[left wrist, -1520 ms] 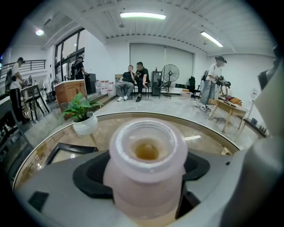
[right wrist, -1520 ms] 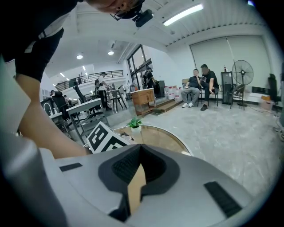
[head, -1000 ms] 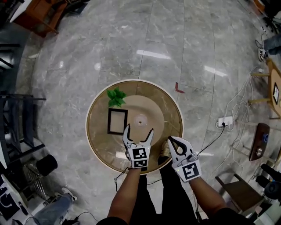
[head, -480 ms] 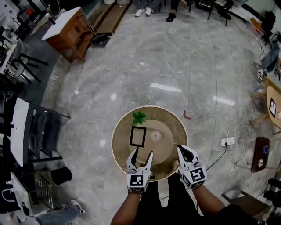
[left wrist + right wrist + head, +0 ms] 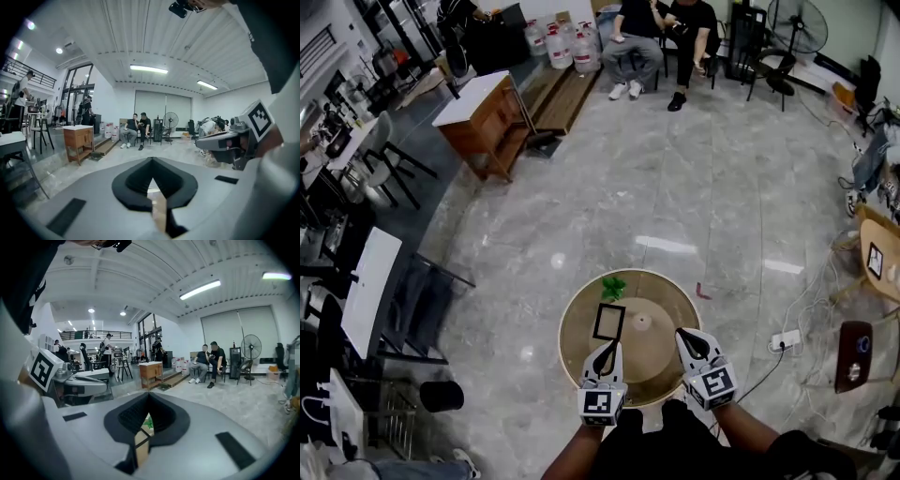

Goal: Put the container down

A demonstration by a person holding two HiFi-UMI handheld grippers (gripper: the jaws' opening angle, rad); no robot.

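A black-rimmed rectangular container (image 5: 597, 322) lies flat on the round wooden table (image 5: 664, 298), left of a small white disc (image 5: 642, 322). A green plant sprig (image 5: 613, 286) sits just beyond it. My left gripper (image 5: 607, 349) is shut and empty, its tips just short of the container's near edge and apart from it. At the table's front right, my right gripper (image 5: 685, 336) is shut too, holding nothing. In the left gripper view the jaws (image 5: 151, 160) meet, and in the right gripper view the jaws (image 5: 149, 395) also meet, with a bit of the plant (image 5: 149, 422) showing below them.
A wooden cabinet with a white top (image 5: 487, 117) stands far left on the marble floor. People sit at the back (image 5: 661, 37) beside water jugs (image 5: 562, 47) and a fan (image 5: 797, 28). A power strip with cables (image 5: 786, 338) lies right of the table, and a black bin (image 5: 441, 396) left.
My left gripper's jaws have gone from wide open to shut. The head view has risen, so the table looks smaller and more of the room shows. Both grippers have kept to the table's near edge.
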